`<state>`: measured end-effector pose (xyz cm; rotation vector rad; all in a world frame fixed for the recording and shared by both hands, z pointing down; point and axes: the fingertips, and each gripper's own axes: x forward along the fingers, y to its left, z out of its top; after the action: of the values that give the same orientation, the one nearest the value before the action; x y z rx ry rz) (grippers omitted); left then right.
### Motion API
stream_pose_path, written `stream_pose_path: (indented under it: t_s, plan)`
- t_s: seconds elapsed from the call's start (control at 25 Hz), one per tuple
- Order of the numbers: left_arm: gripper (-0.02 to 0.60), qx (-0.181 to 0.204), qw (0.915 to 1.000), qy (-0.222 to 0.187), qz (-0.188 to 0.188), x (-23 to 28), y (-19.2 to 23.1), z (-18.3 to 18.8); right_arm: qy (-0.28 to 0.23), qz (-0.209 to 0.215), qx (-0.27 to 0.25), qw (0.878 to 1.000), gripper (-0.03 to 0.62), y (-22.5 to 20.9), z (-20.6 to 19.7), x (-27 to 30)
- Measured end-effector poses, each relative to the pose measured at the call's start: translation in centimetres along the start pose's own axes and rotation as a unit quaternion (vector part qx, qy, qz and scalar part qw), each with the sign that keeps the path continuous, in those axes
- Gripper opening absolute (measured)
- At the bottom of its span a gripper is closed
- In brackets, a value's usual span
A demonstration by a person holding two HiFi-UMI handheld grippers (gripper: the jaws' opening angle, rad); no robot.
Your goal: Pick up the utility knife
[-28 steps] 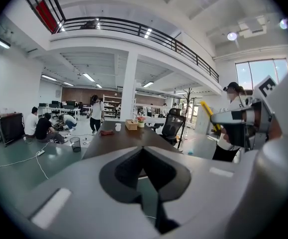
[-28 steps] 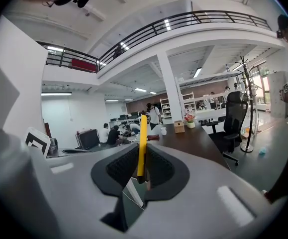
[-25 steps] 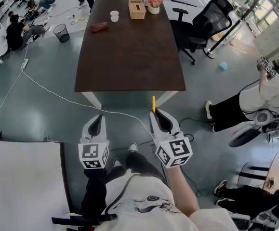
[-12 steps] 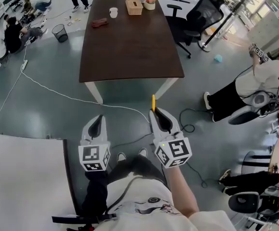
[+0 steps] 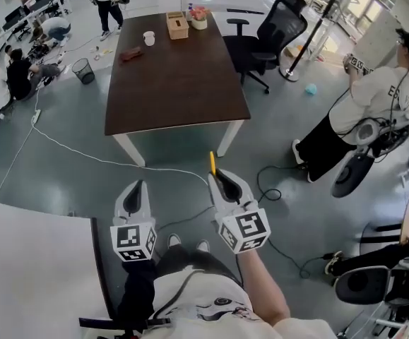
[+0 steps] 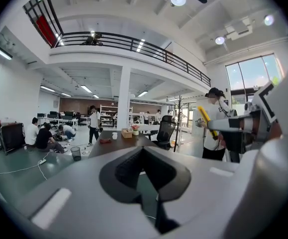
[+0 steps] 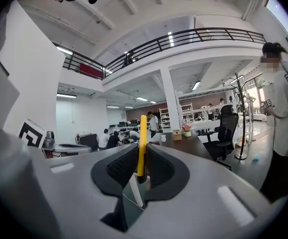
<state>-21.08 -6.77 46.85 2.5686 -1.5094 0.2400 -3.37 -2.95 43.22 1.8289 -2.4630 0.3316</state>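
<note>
The utility knife [image 5: 212,162] is a thin yellow bar that stands upright out of my right gripper [image 5: 218,176], held over the floor in front of the dark table [image 5: 176,83]. In the right gripper view the knife [image 7: 142,138] sits clamped between the two black pads, so that gripper [image 7: 142,169] is shut on it. My left gripper [image 5: 135,191] hangs beside it at the left, apart from the knife. Its jaws meet at the tip [image 6: 144,152] with nothing between them. From the left gripper view the knife [image 6: 206,121] shows at the right.
On the table's far end stand a cup [image 5: 148,38], a tissue box [image 5: 177,25], a flower pot [image 5: 200,18] and a reddish thing [image 5: 129,55]. A black office chair [image 5: 271,34] is at its right, a white cable [image 5: 84,154] crosses the floor, a person [image 5: 374,111] stands right, a white tabletop [image 5: 27,260] lies lower left.
Both grippers have drawn back from the dark table, which now looks farther off and more to the left. The knife stays clamped in the right gripper; the left stays shut.
</note>
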Motion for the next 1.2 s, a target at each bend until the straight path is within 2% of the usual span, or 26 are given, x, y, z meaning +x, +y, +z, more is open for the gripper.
stream_pose_path:
  t_s: [0.36,0.8,1.2]
  plan:
    - [-0.002,0.025,0.9986,-0.040,-0.023,0.4,-4.0,2.8,-0.025,-0.009,-0.014,1.000,0.051,-0.9,1.2,-2.4]
    - [-0.002,0.046,0.9960,-0.075,-0.015,0.5,-2.0,6.1,-0.052,-0.017,-0.032,0.998,0.049,-0.2,3.4,-1.0]
    - [-0.002,0.048,0.9956,-0.080,-0.011,0.1,-0.4,6.3,-0.053,-0.026,-0.046,0.997,0.046,0.6,3.2,-0.5]
